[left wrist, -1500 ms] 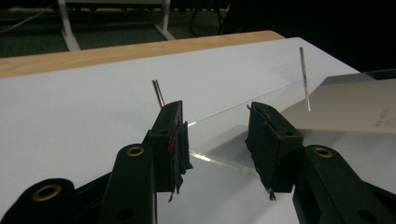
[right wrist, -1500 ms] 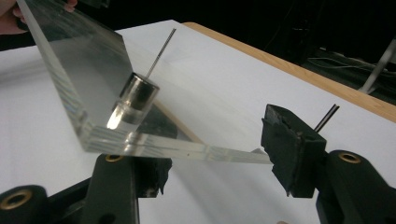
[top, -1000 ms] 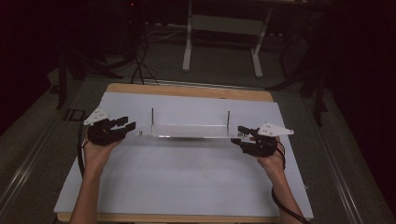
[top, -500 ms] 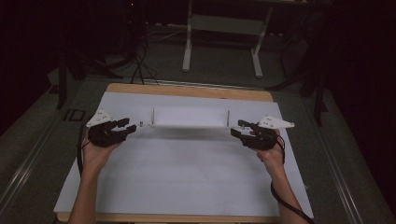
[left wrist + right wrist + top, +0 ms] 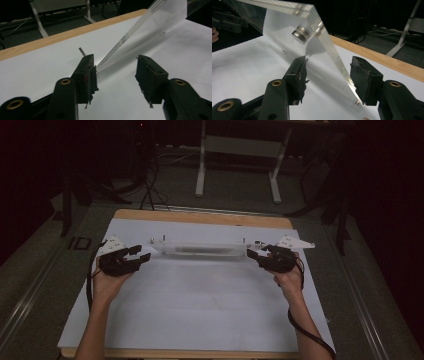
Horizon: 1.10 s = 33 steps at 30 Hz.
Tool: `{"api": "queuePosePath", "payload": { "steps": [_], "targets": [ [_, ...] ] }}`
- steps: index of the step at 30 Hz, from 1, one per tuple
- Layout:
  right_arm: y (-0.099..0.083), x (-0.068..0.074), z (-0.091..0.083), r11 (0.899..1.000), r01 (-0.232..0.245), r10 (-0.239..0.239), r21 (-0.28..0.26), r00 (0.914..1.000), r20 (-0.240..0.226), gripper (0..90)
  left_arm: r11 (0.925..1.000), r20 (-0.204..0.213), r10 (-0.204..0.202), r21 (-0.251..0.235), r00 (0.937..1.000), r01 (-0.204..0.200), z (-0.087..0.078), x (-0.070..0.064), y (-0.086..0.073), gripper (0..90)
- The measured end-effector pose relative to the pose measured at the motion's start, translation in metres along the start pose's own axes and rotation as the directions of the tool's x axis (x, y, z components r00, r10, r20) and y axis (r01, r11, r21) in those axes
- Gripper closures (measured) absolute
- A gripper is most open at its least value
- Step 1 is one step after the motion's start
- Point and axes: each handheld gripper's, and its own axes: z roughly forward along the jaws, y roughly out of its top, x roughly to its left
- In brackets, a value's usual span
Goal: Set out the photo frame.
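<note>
With my left gripper [image 5: 141,254] and right gripper [image 5: 254,253] both spread apart, I flank the clear acrylic panel [image 5: 202,248], its 2 ends between their jaws over the white counter [image 5: 200,310].

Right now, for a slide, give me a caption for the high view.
Two hand-held tools, left and right, flank the ends of a clear acrylic panel on a white-covered table.
</note>
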Motion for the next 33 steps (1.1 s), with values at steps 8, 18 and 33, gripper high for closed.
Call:
{"api": "queuePosePath", "payload": {
  "steps": [8,18,33],
  "targets": [
    [0.009,-0.006,0.006,1.000,-0.022,0.022,-0.001,0.9996,0.019,46.5,0.9986,0.022,0.053,-0.005,0.9983,-0.053,0.035,-0.003,0.020,34.8],
    [0.014,-0.013,0.011,0.999,-0.033,0.033,0.004,0.9992,0.023,46.3,0.9967,0.043,0.048,-0.067,0.9979,-0.045,0.052,0.003,0.030,33.4],
    [0.021,-0.024,0.020,0.999,-0.041,0.042,-0.013,0.9963,0.076,44.8,0.9950,0.021,0.036,-0.094,0.9991,-0.034,0.065,0.004,0.033,44.6]
  ]
}}
